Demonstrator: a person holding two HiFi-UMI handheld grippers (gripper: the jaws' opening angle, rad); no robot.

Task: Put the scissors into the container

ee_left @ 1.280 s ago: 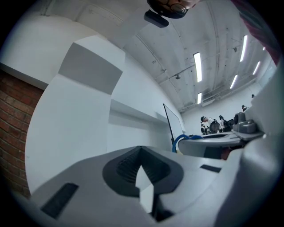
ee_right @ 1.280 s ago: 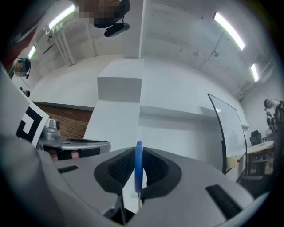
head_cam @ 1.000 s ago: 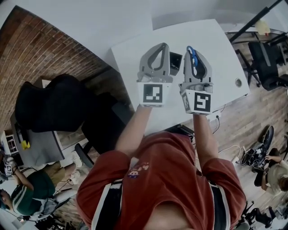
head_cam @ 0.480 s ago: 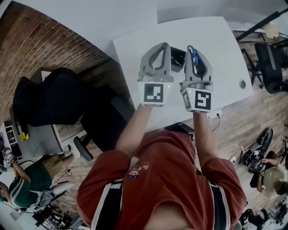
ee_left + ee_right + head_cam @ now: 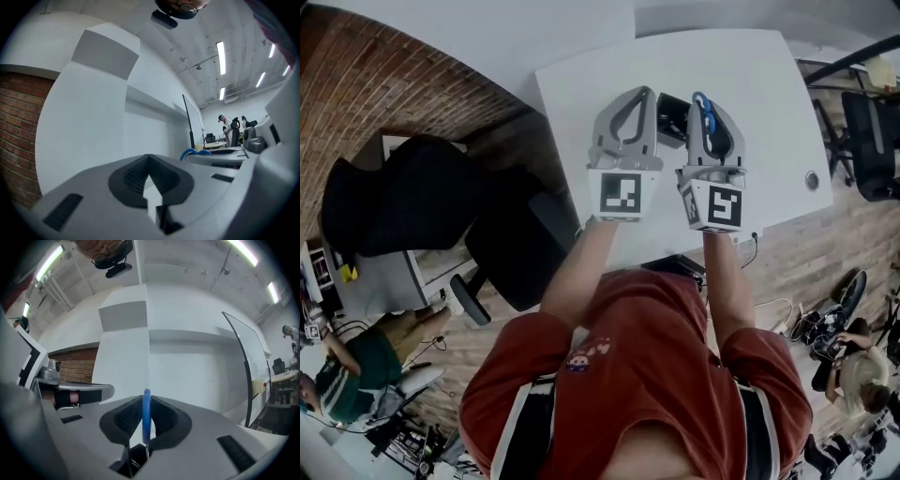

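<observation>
Head view: my left gripper and right gripper hang side by side over the white table. The blue-handled scissors sit in the right one, and the dark container shows between the two. Left gripper view: jaws together, nothing in them. Right gripper view: jaws clamped on the scissors' blue handle, held edge-on and upright.
</observation>
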